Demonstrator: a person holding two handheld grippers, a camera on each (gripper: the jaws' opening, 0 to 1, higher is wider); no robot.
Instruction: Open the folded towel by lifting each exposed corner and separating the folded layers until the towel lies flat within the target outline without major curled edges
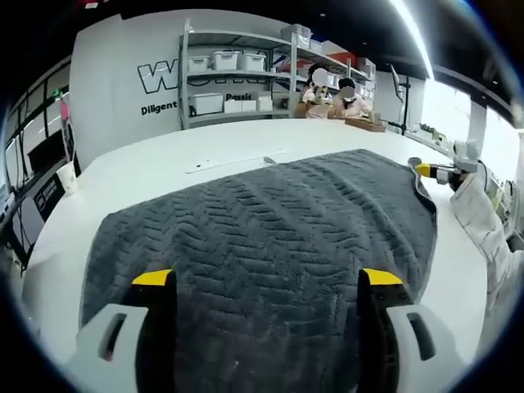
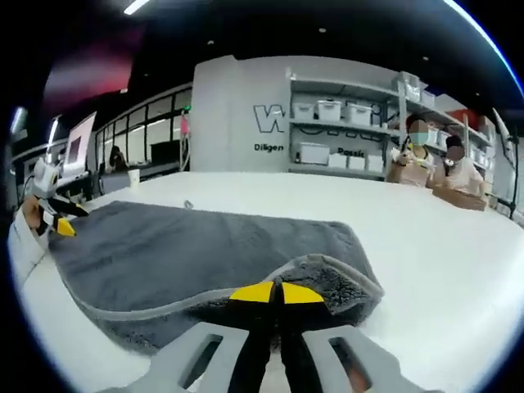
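Left gripper view, towel (image 1: 270,237) lengthwise toward shelves (image 1: 237,74)

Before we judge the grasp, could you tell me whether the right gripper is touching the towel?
Touching: in the right gripper view, the right gripper has its yellow-tipped jaws closed on the grey towel's lifted corner edge.

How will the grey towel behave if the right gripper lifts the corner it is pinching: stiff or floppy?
Probably floppy: the towel lies slack on the white table, and its corner already curls up at the right gripper. It looks thick and plush, so likely somewhat heavy and prone to sag. Its textured pile should resist slipping from the jaws.
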